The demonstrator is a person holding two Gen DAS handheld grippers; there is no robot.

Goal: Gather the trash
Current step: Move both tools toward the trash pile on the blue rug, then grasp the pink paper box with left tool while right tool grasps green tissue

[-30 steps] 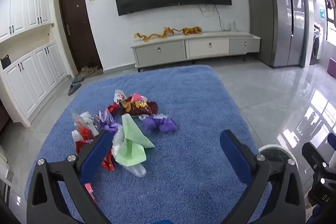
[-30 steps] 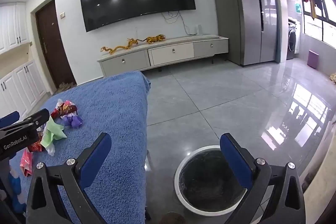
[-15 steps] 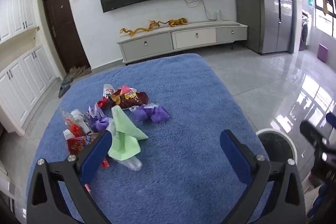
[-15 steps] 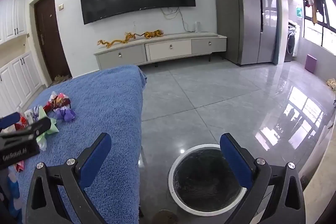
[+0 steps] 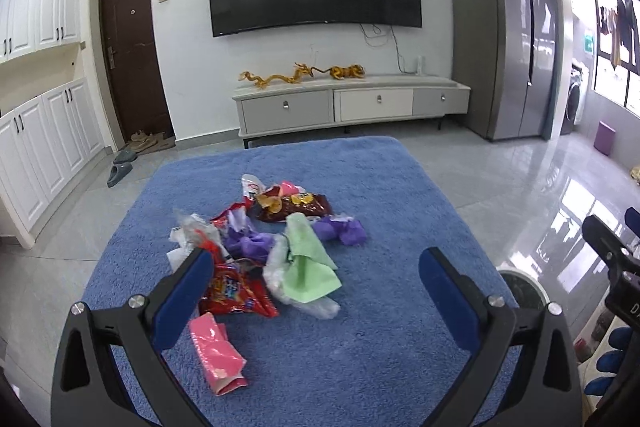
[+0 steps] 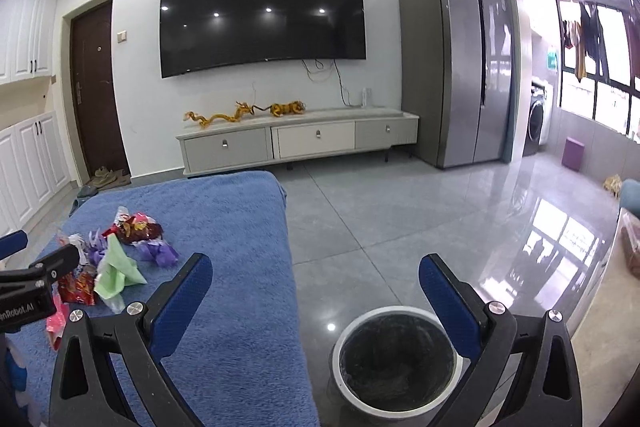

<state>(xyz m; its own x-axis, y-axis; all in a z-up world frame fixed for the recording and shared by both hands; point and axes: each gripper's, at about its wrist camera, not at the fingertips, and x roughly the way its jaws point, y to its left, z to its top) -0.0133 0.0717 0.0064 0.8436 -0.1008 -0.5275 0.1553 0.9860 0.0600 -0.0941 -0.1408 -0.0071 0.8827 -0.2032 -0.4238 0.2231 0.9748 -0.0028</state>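
Blue-towelled surface point(image 5: 360, 347) bearing wrapper litter point(image 5: 272, 247); tiled living room, bin point(image 6: 396, 359) beside. Left gripper point(image 5: 316, 291) and right gripper point(image 6: 316, 291): jaws wide apart, empty.

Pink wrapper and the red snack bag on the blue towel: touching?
Apart. The left wrist view shows a strip of blue towel between the pink wrapper and the red snack bag.
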